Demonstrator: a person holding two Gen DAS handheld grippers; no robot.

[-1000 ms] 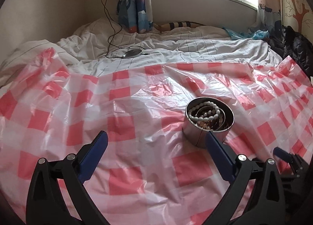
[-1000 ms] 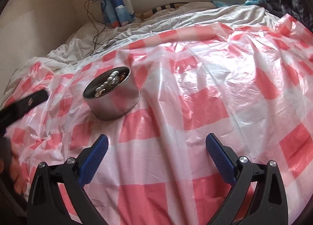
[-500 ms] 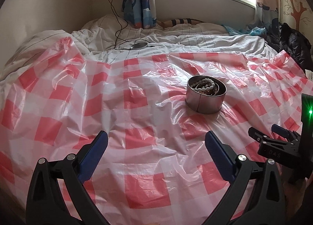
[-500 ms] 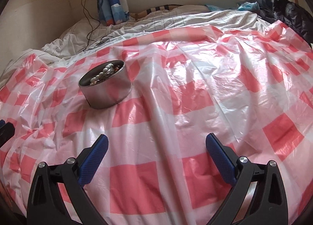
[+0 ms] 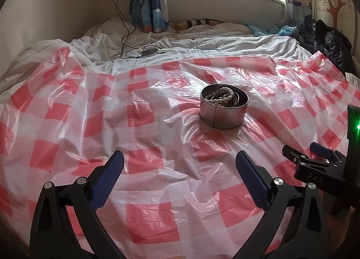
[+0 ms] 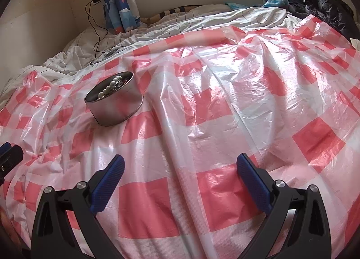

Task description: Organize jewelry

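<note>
Left wrist view: the left gripper (image 5: 180, 164) hangs above a red-and-white checked plastic sheet (image 5: 139, 128) spread over a bed (image 5: 225, 45), its two blue-padded fingers (image 5: 108, 180) set wide apart with nothing between them. A round metal tin (image 5: 223, 115) stands upright on the sheet, ahead of the gripper and slightly to its right, well apart from the fingertips; a white bead bracelet (image 5: 221, 96) lies inside it on top of darker jewelry that is too small to identify. At the right edge the right gripper (image 5: 315, 157) enters the view, near the sheet and apart from the tin; a green light (image 5: 357, 126) glows on the body behind it. A black cable (image 5: 122, 27) runs from a wall socket down to a small round device (image 5: 148, 52) on the bedding. Right wrist view: the right gripper (image 6: 180, 164) is likewise spread wide and empty above the sheet (image 6: 225, 101). The tin (image 6: 114, 103) stands ahead and to the left, well clear of the fingers (image 6: 254, 182), with the white beads (image 6: 111, 85) visible at its rim. The tip of the left gripper (image 6: 9, 153) shows at the left edge, apart from the tin. A dark jacket (image 6: 326, 2) lies at the far right of the bed.
</note>
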